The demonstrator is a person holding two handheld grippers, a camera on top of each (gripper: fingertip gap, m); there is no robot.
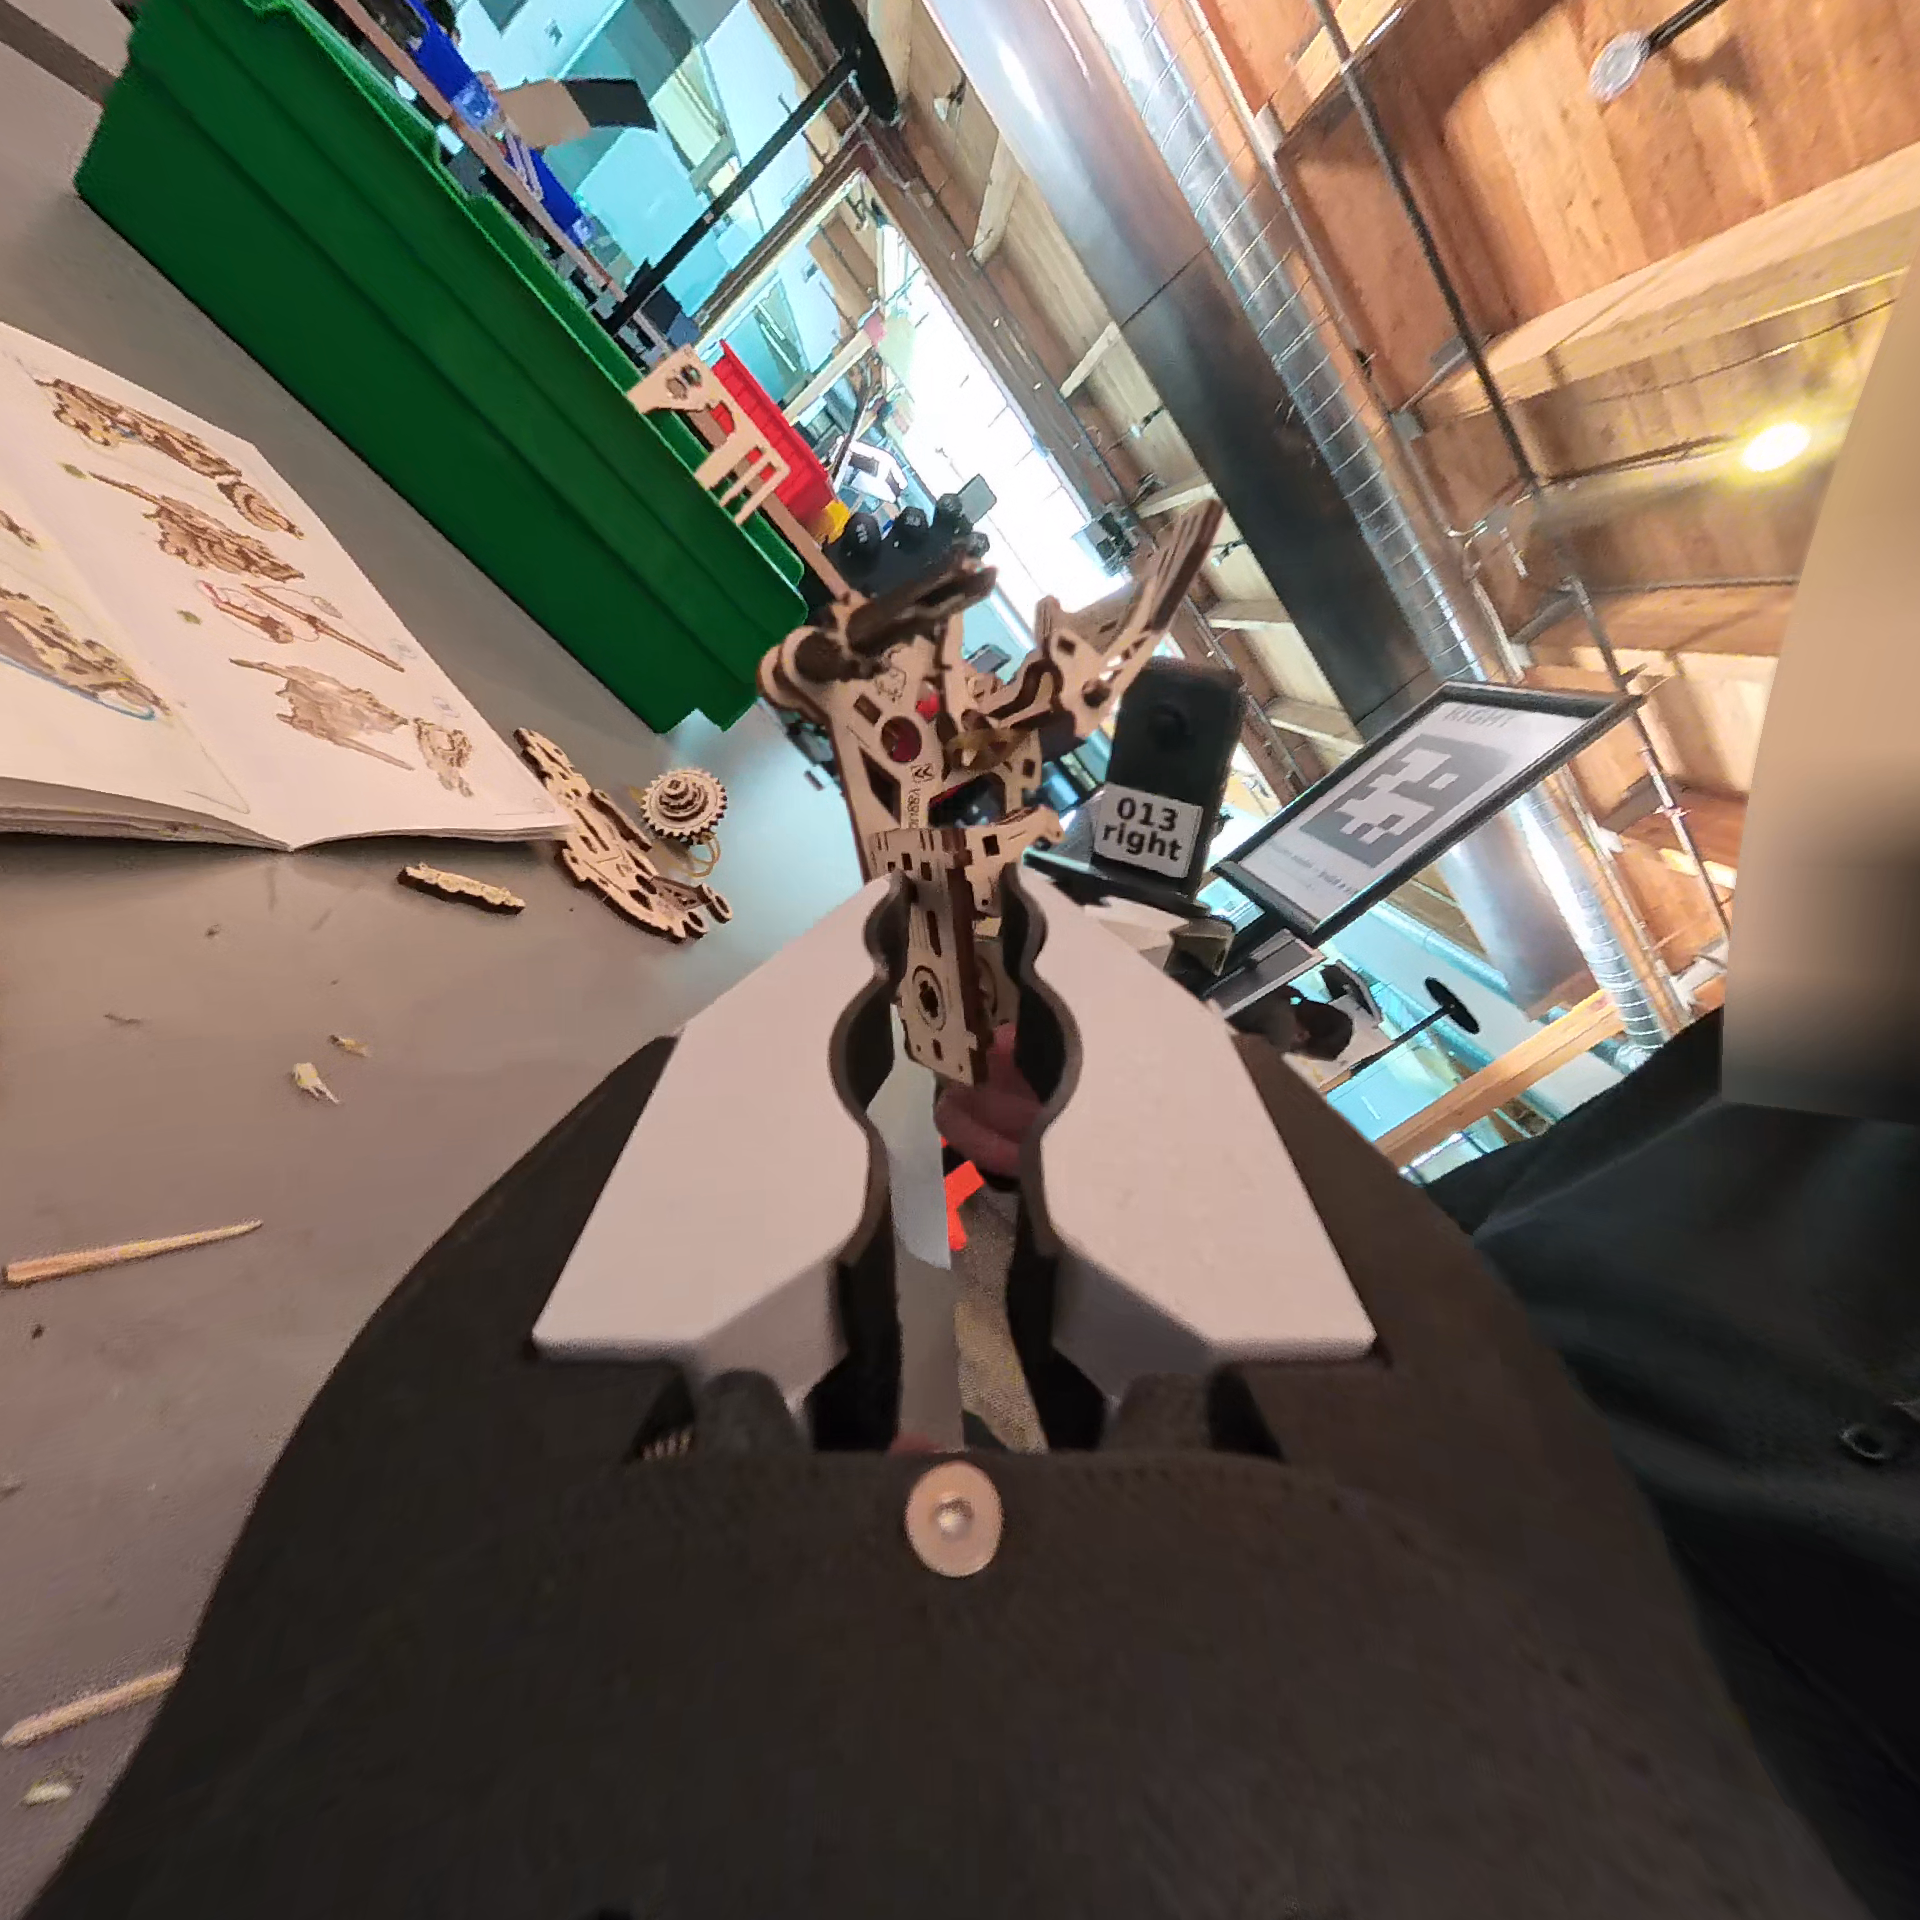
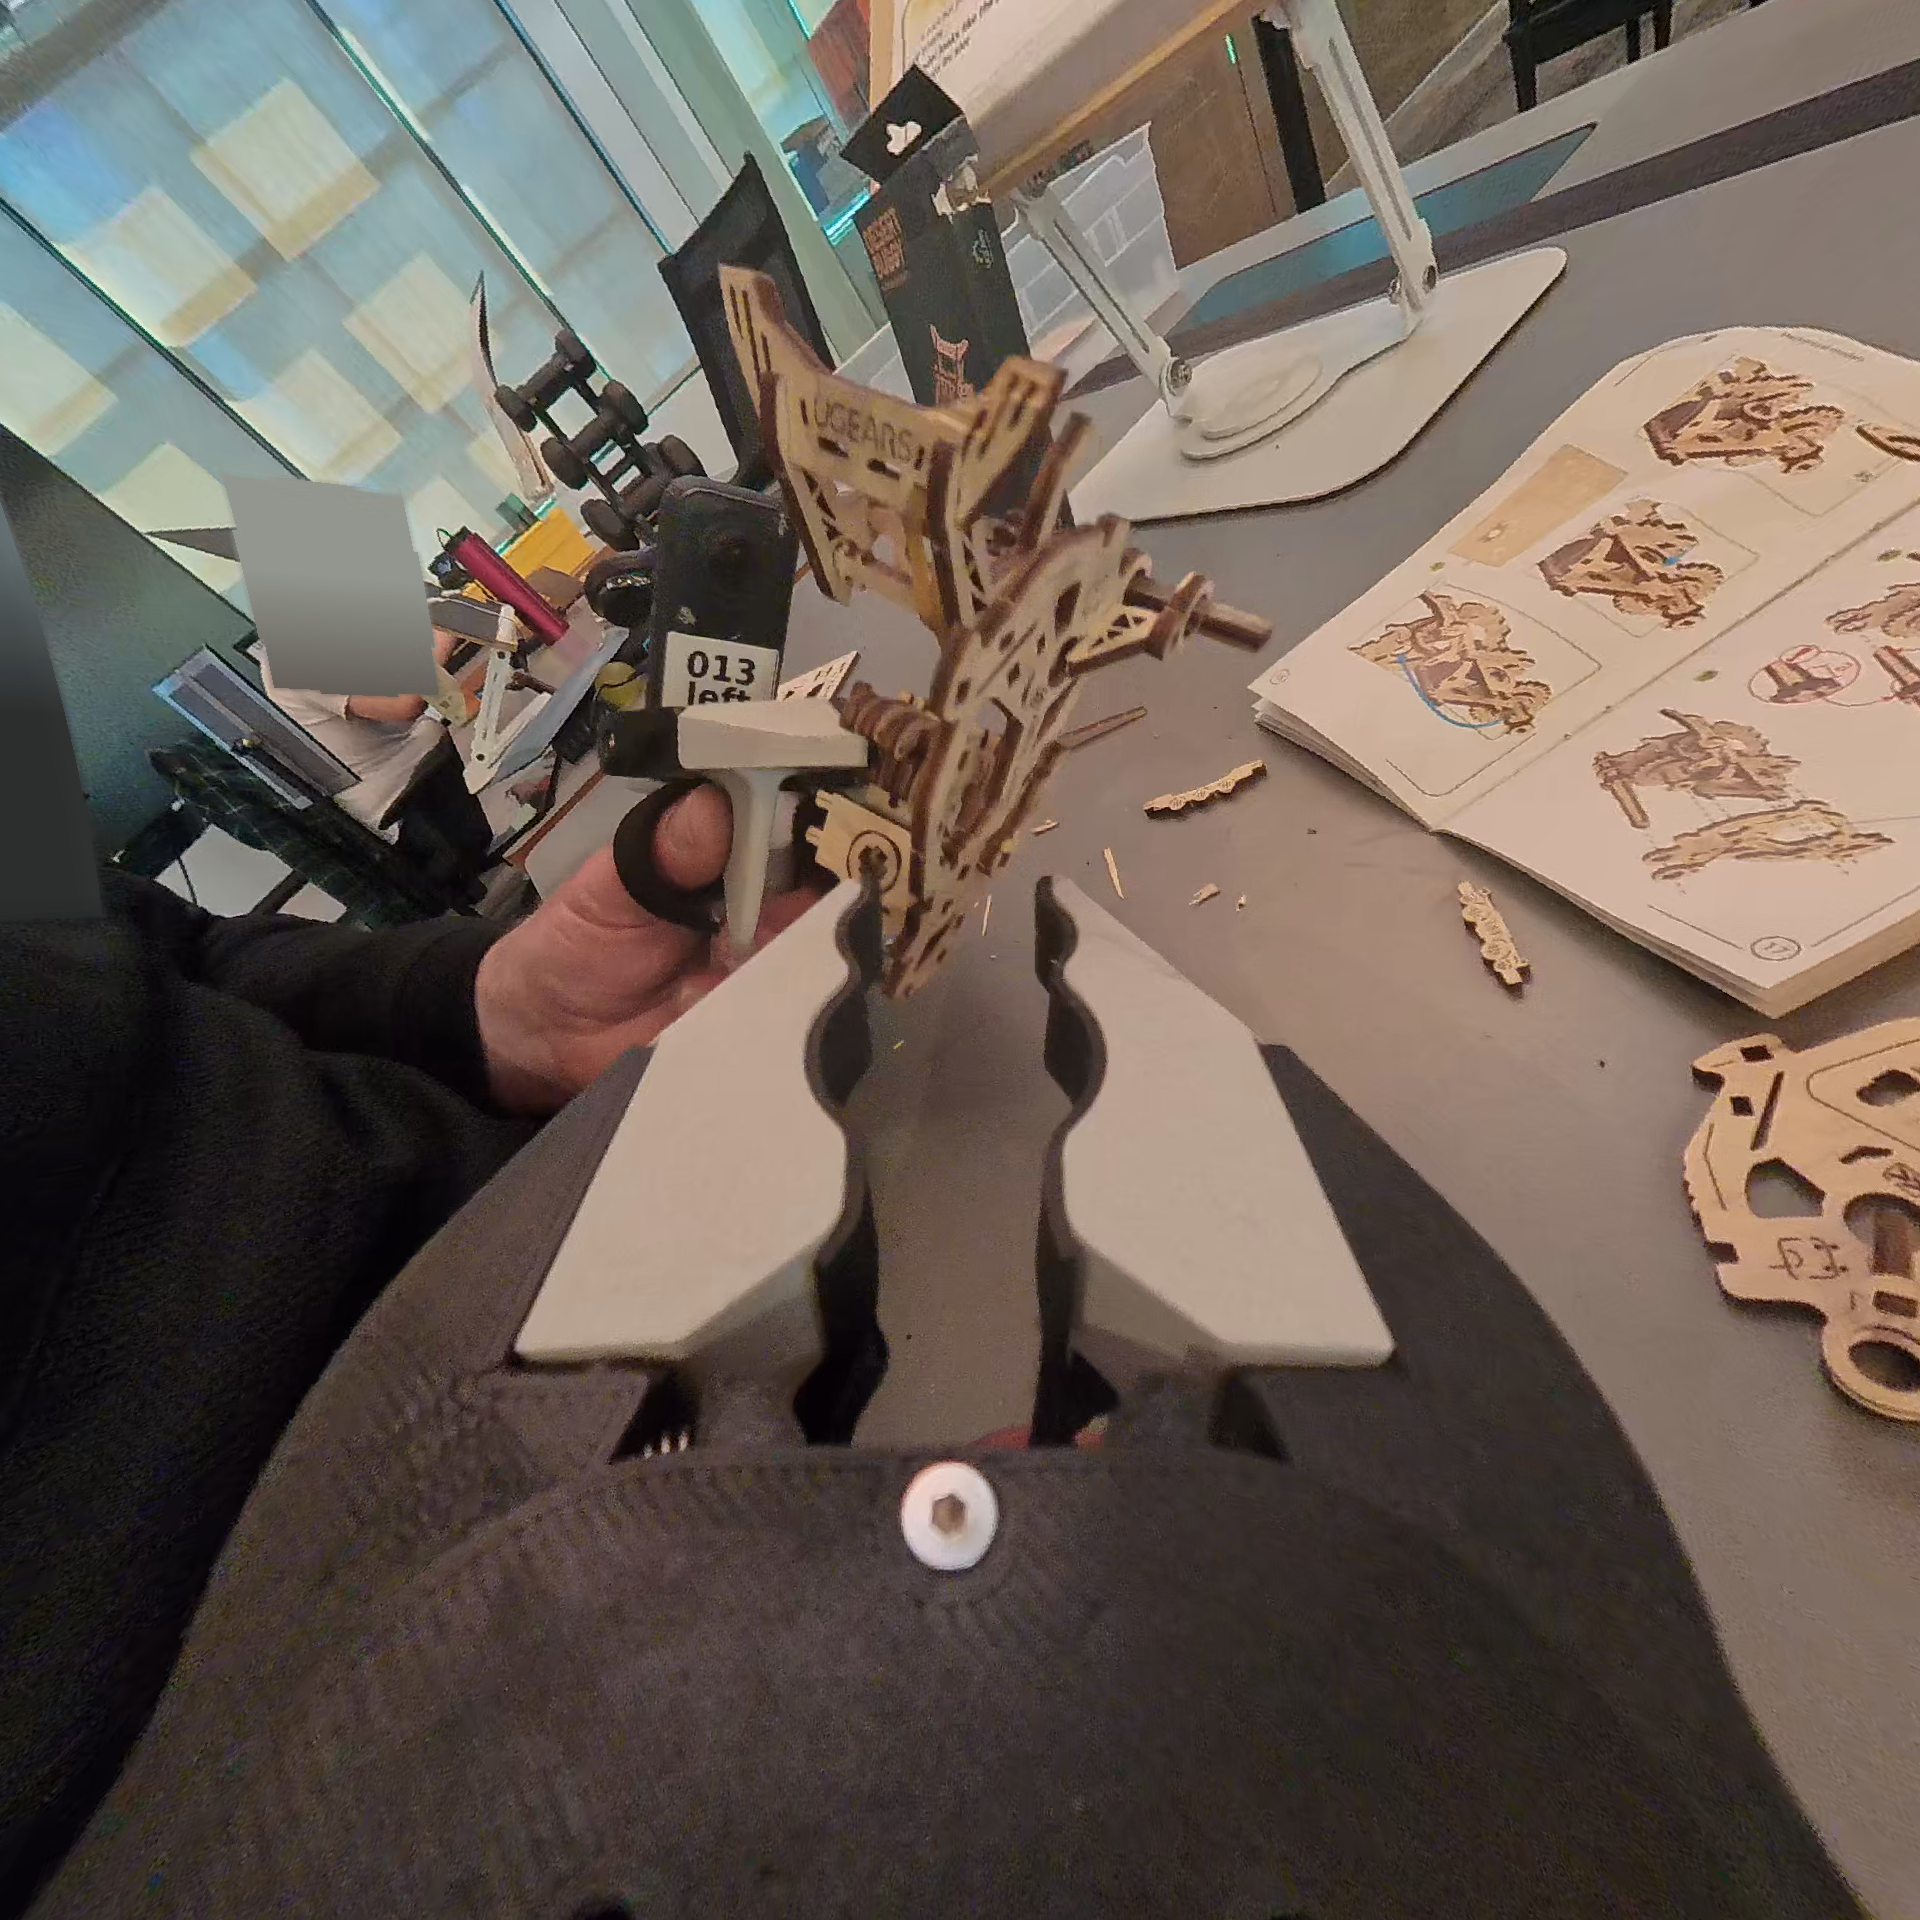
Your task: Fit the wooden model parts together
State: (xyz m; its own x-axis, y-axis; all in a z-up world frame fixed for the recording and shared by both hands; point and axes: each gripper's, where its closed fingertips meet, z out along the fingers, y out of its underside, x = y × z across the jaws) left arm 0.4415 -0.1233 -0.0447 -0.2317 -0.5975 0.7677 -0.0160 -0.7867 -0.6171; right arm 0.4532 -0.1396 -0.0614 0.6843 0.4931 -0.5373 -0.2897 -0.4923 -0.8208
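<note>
Left tongs [image 1: 948, 894] around wooden model [image 1: 940, 748], aloft.

Gear [image 1: 681, 805] beside booklet [image 1: 208, 665] on table [image 1: 312, 1039]

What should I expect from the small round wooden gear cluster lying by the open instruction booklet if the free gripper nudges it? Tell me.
The small round wooden gear cluster probably slides easily: it looks light, thin plywood. Its round toothed rims suggest it may roll if tipped on edge. The fine teeth look fragile, so the open right gripper should push gently on the grey table.
</note>
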